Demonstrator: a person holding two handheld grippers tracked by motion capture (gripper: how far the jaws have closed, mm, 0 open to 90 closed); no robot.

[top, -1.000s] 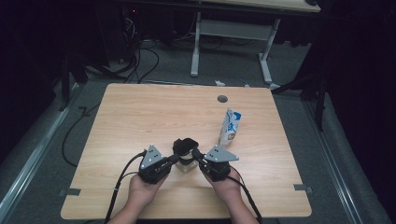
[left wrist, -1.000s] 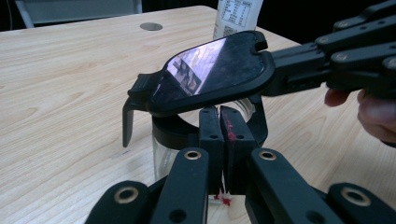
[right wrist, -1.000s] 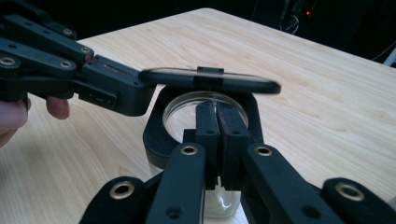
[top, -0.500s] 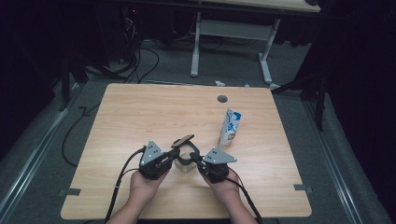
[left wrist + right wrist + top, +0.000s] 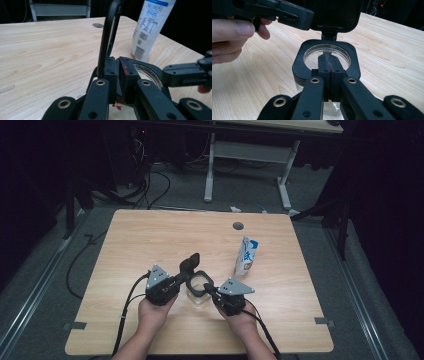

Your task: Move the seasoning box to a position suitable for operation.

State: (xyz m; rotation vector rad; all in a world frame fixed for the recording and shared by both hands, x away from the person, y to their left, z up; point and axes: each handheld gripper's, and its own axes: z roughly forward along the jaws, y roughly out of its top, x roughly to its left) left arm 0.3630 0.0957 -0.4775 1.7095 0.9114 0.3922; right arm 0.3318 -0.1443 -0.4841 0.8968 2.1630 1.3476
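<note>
Clear jar [image 5: 327, 53], hinged lid [image 5: 334, 13] raised, inside unclear

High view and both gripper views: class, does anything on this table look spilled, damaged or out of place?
Nothing looks spilled or broken. The clear glass jar stands upright with its black hinged lid flipped open, and the white-and-blue pouch stands upright beside it. Only small red smears mark the left tool's pad.
</note>
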